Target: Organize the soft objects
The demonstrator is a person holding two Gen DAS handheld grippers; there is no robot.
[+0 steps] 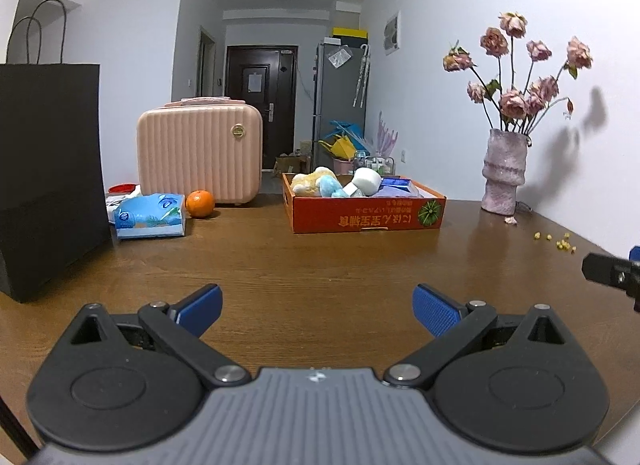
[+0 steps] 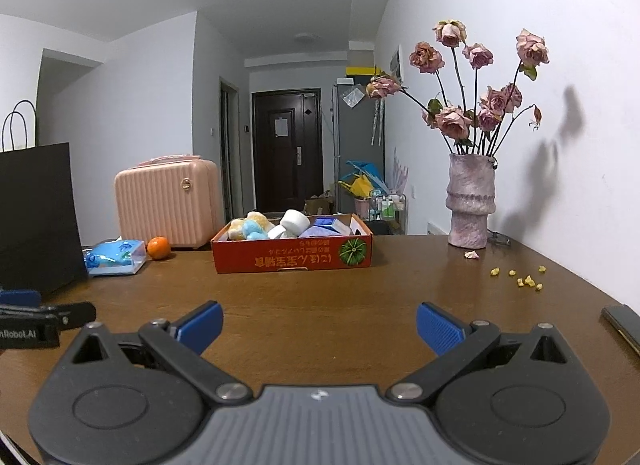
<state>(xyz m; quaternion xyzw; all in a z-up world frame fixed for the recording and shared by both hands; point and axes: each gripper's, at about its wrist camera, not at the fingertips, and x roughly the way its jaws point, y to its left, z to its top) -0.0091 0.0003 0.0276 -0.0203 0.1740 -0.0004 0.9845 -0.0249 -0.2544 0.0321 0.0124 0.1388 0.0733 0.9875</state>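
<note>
A red cardboard box (image 1: 362, 213) (image 2: 294, 255) stands on the brown table and holds soft items: a yellow plush (image 1: 306, 181) (image 2: 240, 225), a light blue plush (image 1: 330, 185) (image 2: 252, 230), a white mushroom-shaped toy (image 1: 366, 181) (image 2: 292, 224) and blue packets (image 1: 396, 185) (image 2: 330, 225). A blue tissue pack (image 1: 150, 215) (image 2: 116, 257) lies left of the box, outside it. My left gripper (image 1: 318, 305) is open and empty, well short of the box. My right gripper (image 2: 320, 325) is open too, with nothing between its fingers.
A pink hard case (image 1: 200, 153) (image 2: 168, 203) and an orange (image 1: 200, 204) (image 2: 159, 247) sit behind the tissue pack. A black paper bag (image 1: 48, 169) (image 2: 36, 213) stands far left. A vase of dried roses (image 1: 504, 171) (image 2: 470, 201) is at the right, with yellow crumbs (image 2: 524, 277) and a dark phone (image 2: 622, 325) nearby.
</note>
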